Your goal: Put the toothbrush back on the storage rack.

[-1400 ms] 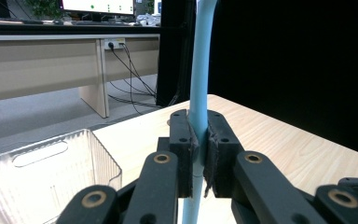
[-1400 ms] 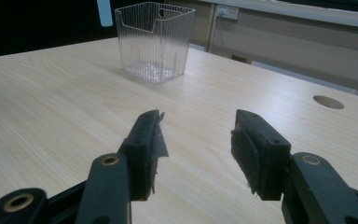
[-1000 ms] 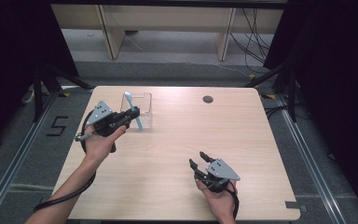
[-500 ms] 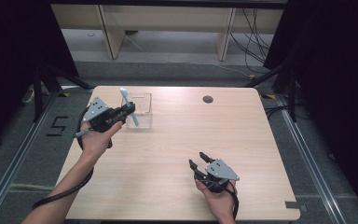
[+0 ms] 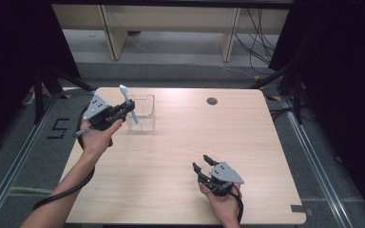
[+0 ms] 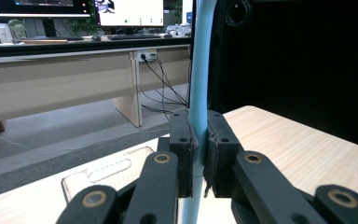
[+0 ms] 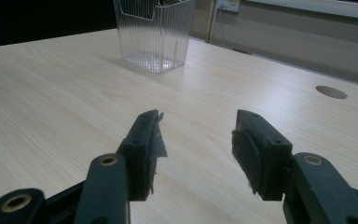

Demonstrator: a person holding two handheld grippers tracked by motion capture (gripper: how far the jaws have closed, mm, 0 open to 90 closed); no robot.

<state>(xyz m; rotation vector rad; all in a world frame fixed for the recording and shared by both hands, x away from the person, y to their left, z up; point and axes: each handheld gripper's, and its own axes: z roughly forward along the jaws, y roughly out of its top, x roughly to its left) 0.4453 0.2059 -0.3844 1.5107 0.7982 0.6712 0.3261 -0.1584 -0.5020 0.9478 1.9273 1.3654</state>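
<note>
The left gripper (image 5: 123, 110) is clamped on a light blue toothbrush (image 5: 127, 103), held upright just beside the clear plastic holder (image 5: 141, 114) at the desk's (image 5: 247, 142) far left. Picking up looks done; lowering it inside remains. The right gripper (image 5: 203, 162) rests near the front edge, jaws apart and empty.

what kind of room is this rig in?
Likely a lab or office workspace: a wooden table fenced by black curtains, monitors on a long desk behind, loose cables on the grey floor.
</note>
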